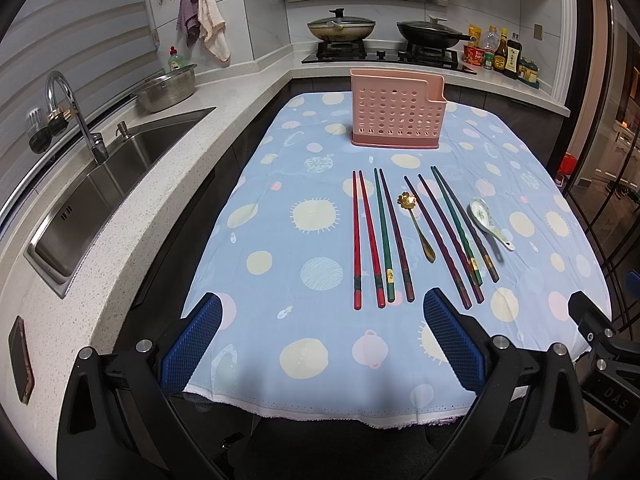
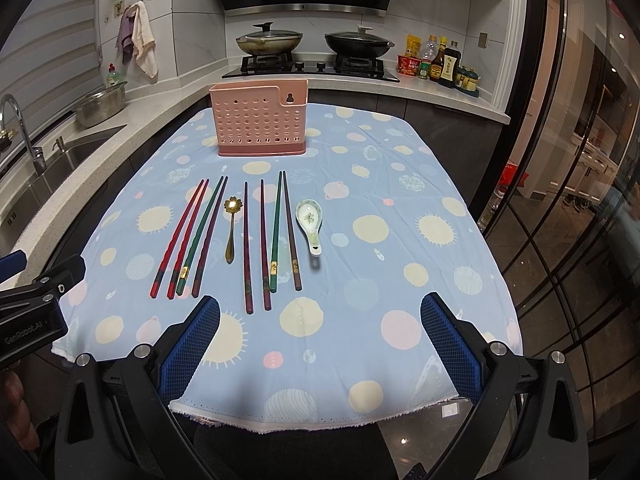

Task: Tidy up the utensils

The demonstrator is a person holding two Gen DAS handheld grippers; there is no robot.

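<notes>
Bottom of each frame: left gripper (image 1: pixel 322 334) and right gripper (image 2: pixel 320 334), blue pads spread wide, nothing between them, both poised over the near hem of the planet-print tablecloth (image 2: pixel 400 272).

Mid-frame, a row of utensils laid lengthwise, tips pointing away: red chopsticks (image 1: pixel 364 240) at left, then a green and dark pair (image 1: pixel 390 236), gold flower-bowl spoon (image 1: pixel 416 220), maroon chopsticks (image 1: pixel 442 240), a second green and dark pair (image 1: pixel 464 224), and white ceramic soup spoon (image 1: pixel 486 220) at right. Sticks within each pair close together, possibly touching at the thick ends; hard to tell through fisheye distortion.

Upper centre: pink perforated utensil holder (image 2: pixel 260 122), upright on its drip tray, apparently empty, well apart from the row.

Suggested technique: start with one outer pair, clamp both sticks together near the thick decorated ends, lift level, tilt tips down, lower into the taller section. Spoons last, grasped by the handle, into the notched side compartment.
</notes>
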